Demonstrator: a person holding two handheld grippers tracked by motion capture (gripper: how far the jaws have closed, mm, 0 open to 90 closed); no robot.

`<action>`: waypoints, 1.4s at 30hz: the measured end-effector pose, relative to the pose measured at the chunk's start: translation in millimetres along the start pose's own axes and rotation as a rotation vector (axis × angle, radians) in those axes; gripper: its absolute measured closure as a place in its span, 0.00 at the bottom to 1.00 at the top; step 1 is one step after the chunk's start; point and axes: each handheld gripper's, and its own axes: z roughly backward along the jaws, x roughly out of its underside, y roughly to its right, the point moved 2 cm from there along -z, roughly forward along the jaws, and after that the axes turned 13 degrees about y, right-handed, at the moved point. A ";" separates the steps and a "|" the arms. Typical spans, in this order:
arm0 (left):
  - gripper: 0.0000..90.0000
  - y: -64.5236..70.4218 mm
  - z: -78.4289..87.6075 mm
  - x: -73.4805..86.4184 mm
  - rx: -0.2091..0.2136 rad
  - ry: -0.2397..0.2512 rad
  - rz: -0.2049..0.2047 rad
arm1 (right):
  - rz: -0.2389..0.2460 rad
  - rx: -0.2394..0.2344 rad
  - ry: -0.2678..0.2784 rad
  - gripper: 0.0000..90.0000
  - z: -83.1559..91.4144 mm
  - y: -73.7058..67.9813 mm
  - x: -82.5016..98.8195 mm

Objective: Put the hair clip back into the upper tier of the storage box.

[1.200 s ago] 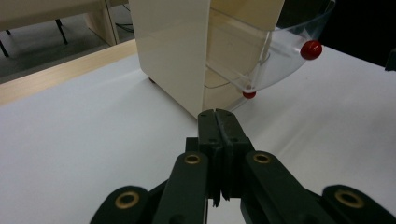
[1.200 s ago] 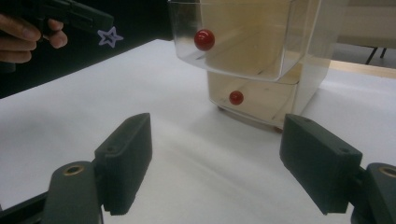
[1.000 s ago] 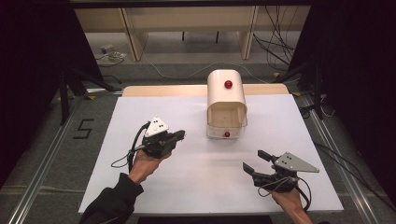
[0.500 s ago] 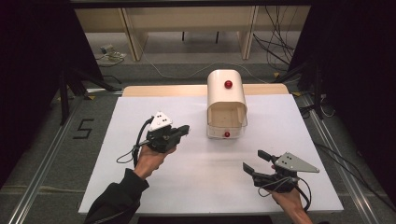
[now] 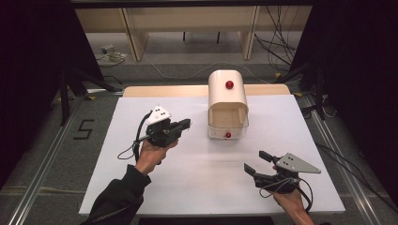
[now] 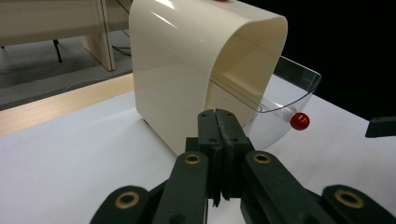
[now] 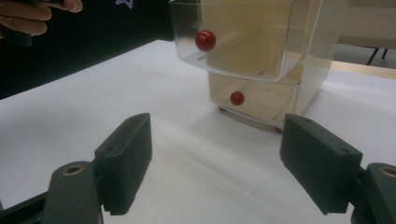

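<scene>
A cream box (image 5: 228, 96) with a rounded top stands at the back middle of the white table (image 5: 187, 187). It carries a red knob (image 5: 229, 85) on top, and its clear front drawer (image 5: 228, 126) has a second red knob (image 5: 228, 135). My left gripper (image 5: 186, 124) hovers just left of the box, shut with nothing in it. In the left gripper view its closed jaws point at the box wall (image 6: 187, 70), with the clear drawer (image 6: 289, 93) and knob (image 6: 300, 121) to the right. My right gripper (image 5: 256, 161) is open and empty, low at the front right, facing the drawer (image 7: 243, 42) and knob (image 7: 205, 40).
A wooden strip (image 5: 159, 90) borders the table's far edge. Behind it are shelf legs (image 5: 133, 37) and cables (image 5: 281, 51) on the floor. A "5" mark (image 5: 83, 129) and metal rails (image 5: 47, 159) lie to the left. A hand (image 7: 28, 16) shows in the right gripper view.
My left gripper has moved a little forward and right, closer to the cream box. The right gripper has stayed where it was.
</scene>
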 end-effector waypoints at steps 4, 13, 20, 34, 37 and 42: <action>0.99 1.7 -4.1 -1.9 0.008 0.005 -0.005 | -0.001 -0.001 0.001 0.29 -0.2 -0.2 0.1; 0.99 6.6 -13.0 -9.8 0.022 0.015 -0.013 | 0.001 -0.002 0.000 0.29 -0.2 -0.1 0.2; 0.99 10.3 -18.5 -15.6 0.024 0.023 -0.013 | 0.000 -0.003 0.000 0.29 -0.3 -0.1 0.2; 0.99 24.3 -36.2 -22.8 0.051 0.027 -0.020 | -0.002 -0.006 0.003 0.29 -0.3 0.2 0.3; 0.99 25.5 -38.3 -24.0 0.053 0.028 -0.020 | -0.001 -0.007 0.002 0.29 -0.2 0.0 0.2; 0.99 27.5 -41.9 -26.1 0.060 0.032 -0.014 | 0.001 -0.008 0.003 0.29 -0.2 -0.1 0.3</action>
